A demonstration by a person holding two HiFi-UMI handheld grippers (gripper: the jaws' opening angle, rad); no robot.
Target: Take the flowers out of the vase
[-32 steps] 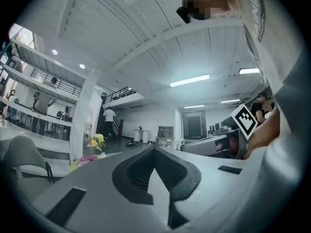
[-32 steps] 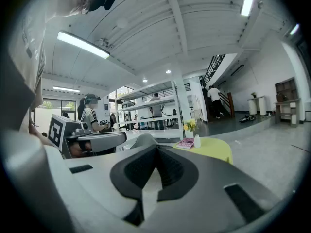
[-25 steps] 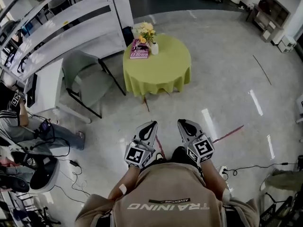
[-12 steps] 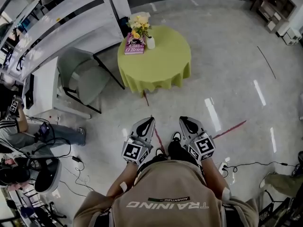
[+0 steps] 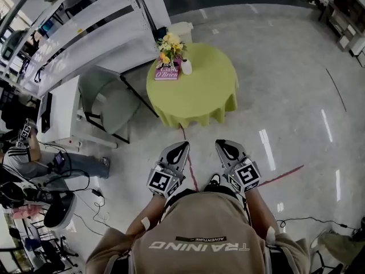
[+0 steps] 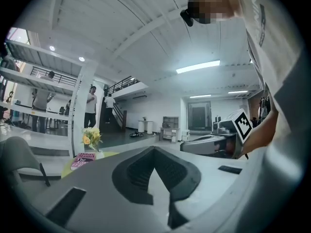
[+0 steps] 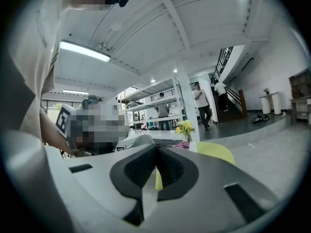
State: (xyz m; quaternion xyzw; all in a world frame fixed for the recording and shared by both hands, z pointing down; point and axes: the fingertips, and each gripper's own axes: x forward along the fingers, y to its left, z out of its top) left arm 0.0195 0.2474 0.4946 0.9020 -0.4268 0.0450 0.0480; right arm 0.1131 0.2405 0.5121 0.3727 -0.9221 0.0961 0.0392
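Observation:
Yellow flowers (image 5: 171,45) stand in a small white vase (image 5: 186,67) at the far left edge of a round table with a green cloth (image 5: 197,93). A pink book (image 5: 167,71) lies beside the vase. Both grippers are held close to my body, well short of the table and pointing toward it. My left gripper (image 5: 182,146) is shut with nothing in it, and so is my right gripper (image 5: 221,144). The left gripper view shows the flowers (image 6: 90,137) far off beyond the shut left gripper (image 6: 154,149). In the right gripper view the flowers (image 7: 184,128) and vase (image 7: 193,146) lie ahead of the right gripper (image 7: 156,147).
A grey chair (image 5: 105,104) stands left of the table, next to a white desk (image 5: 60,110) and long white shelving (image 5: 85,27). A person sits at the far left (image 5: 34,158) among floor cables (image 5: 94,196). Red tape (image 5: 282,174) runs across the glossy floor.
I have walked forward over the floor toward the table, carrying both grippers along in front of me. The red floor tape has slid back and right. Both pairs of jaws stay shut.

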